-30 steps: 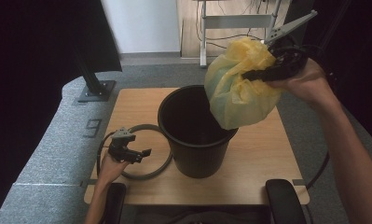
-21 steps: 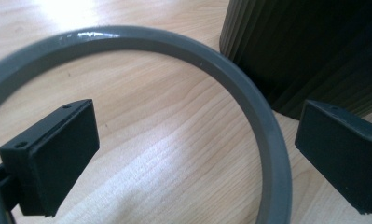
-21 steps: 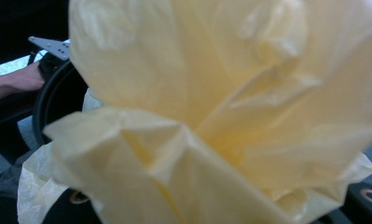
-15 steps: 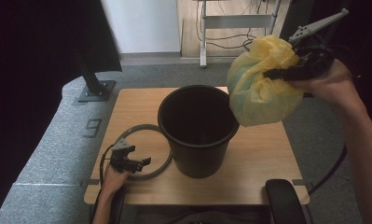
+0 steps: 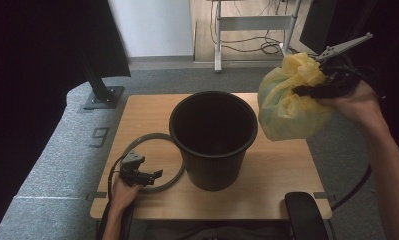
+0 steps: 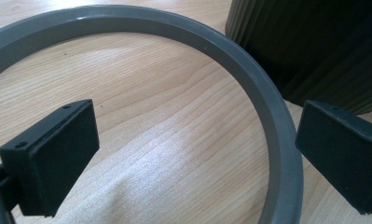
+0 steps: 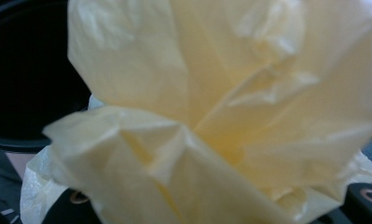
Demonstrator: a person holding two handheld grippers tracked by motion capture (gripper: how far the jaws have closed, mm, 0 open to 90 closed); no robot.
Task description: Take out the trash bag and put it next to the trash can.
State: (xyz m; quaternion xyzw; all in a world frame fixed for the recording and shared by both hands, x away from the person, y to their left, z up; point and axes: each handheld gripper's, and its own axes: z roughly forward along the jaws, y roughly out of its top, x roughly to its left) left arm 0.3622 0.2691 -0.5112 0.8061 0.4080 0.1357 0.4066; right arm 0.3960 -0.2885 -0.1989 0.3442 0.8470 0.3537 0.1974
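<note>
My left gripper (image 5: 146, 176) sits low at the tabletop's (image 5: 267, 175) near edge, its 2 jaws spread wide with nothing between the pads. The grey ring (image 6: 249, 65) lies flat just ahead of it, curving past the right jaw, and the black bin (image 5: 213, 137) stands just beyond the ring, upright. Farther off, my right gripper (image 5: 314, 90) hangs in the air, clamped on the gathered neck of the yellow bag (image 5: 287, 107). The bag dangles below it, beside the bin's rim, clear of the tabletop.

Crinkly plastic bag (image 5: 292, 107) (matt wood table (image 5: 282, 170))
</note>
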